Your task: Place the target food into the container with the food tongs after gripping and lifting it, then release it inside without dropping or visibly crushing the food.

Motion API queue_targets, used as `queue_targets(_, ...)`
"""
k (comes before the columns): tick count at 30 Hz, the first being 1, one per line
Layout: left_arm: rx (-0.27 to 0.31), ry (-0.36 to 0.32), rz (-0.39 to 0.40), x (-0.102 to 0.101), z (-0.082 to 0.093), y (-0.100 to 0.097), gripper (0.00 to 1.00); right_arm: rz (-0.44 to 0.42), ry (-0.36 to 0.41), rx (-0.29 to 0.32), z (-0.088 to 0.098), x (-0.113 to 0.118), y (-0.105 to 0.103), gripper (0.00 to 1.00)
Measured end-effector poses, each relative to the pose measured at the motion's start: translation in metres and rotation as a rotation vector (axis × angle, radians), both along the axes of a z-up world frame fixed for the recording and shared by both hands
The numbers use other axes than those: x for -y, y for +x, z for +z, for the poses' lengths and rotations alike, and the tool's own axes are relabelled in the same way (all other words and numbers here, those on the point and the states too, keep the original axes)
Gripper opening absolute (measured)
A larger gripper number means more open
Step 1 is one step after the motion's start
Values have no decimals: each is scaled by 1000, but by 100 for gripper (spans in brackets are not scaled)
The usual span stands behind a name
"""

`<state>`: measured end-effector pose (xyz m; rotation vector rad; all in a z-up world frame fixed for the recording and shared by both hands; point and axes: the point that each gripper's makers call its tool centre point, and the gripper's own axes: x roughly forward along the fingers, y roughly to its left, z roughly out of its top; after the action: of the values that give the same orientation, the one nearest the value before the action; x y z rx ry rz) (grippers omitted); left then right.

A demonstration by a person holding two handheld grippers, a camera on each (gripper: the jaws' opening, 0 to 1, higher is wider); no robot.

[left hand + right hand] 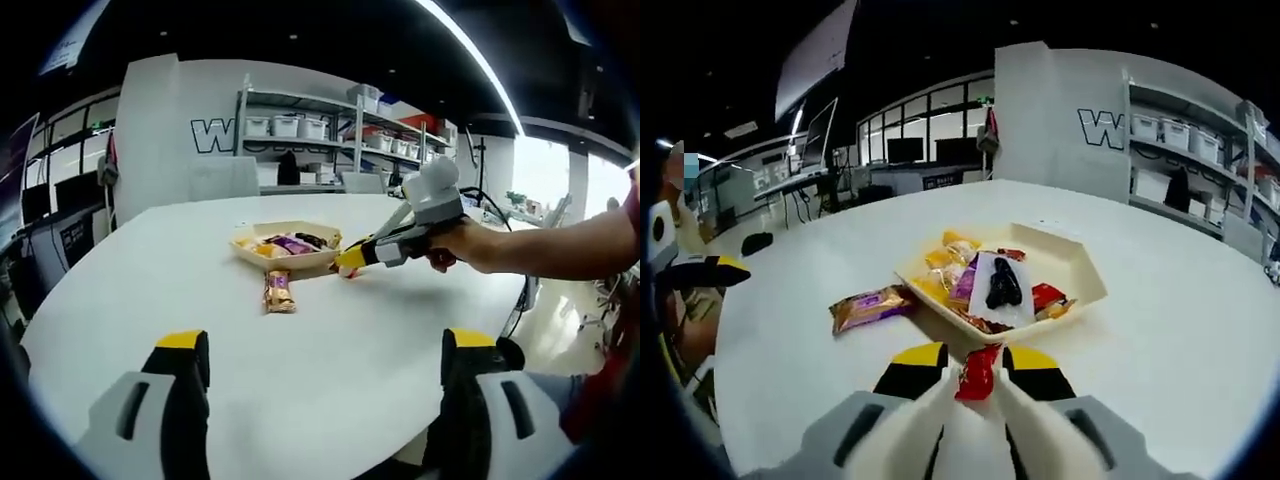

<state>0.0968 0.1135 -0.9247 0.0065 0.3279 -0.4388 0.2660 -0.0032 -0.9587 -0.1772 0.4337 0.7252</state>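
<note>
In the right gripper view my right gripper (978, 378) is shut on a small red wrapped snack (978, 370), held just in front of the near rim of a shallow cream tray (1080, 262). Several wrapped snacks lie in the tray, among them a clear packet with a dark piece (1001, 287). A gold and purple snack bar (871, 307) lies on the white table left of the tray. From the left gripper view, the right gripper (349, 263) reaches in at the tray (300, 262), a hand holding it. My left gripper (328, 358) is open, low over the table.
The snack bar (279, 291) lies in front of the tray on a round white table (150, 270). The left gripper's yellow tip (702, 270) shows at the table's left edge. Shelves with bins (300, 125) and desks stand behind the table.
</note>
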Motion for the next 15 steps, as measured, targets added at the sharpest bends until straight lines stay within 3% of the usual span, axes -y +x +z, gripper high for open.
queue_targets(4,-2,-1,-1,0,-1,-2,93,-13,11,-7,2,6,-3,16)
queue_targets(6,2,0,-1,-2,-1,-2,93,-26,61,-7,12,9,-7,16)
queue_targets(11,5,-5,9,-8,0,-4,93,-37,104,34,35,15,-7,17)
queue_targets(15,7,-2,11,-8,0,-5,93,-30,101,47,47,20,-10,17)
